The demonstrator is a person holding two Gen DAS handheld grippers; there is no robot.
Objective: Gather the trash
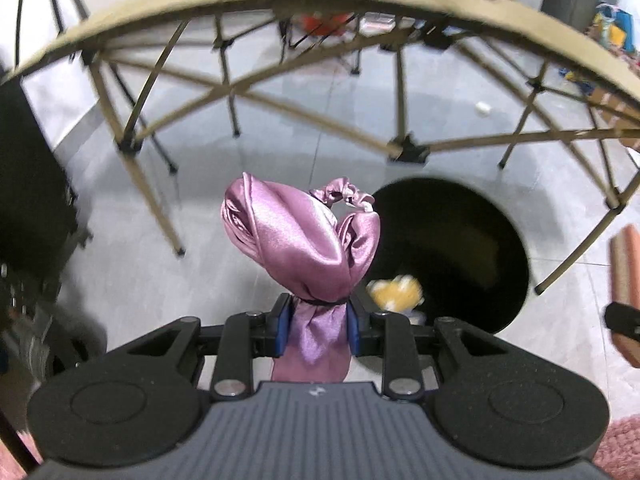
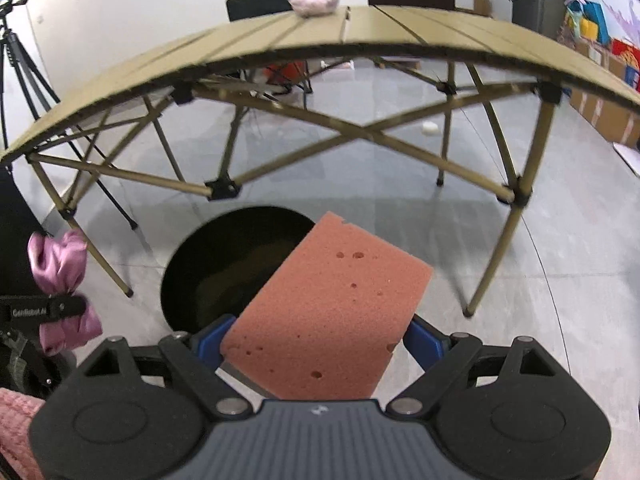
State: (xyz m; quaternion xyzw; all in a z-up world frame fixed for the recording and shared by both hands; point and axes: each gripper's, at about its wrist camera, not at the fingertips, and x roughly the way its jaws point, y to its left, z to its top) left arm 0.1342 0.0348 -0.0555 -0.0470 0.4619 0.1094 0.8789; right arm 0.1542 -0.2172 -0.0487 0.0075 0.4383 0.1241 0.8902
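My left gripper [image 1: 316, 326] is shut on a shiny purple satin cloth pouch [image 1: 304, 244], whose bunched body sticks up past the blue pads. It hangs to the left of a black round bin [image 1: 460, 240] on the floor, with a yellow-and-white item [image 1: 396, 292] lying inside. My right gripper [image 2: 316, 340] is shut on a flat pink-orange sponge [image 2: 332, 308], held by its sides above the bin's right edge [image 2: 224, 256]. The purple pouch [image 2: 60, 264] and left gripper show at the left edge of the right wrist view; the sponge [image 1: 626, 276] shows at the right edge of the left wrist view.
A tan folding table [image 2: 360, 32] stands just beyond the bin, its crossed legs [image 2: 224, 188] close to the rim. A pale fluffy bundle [image 2: 314, 0] sits on its top. A tripod [image 2: 16, 52] stands left; boxes and bags [image 2: 600, 64] line the right wall. A small white scrap [image 2: 430, 128] lies on the floor.
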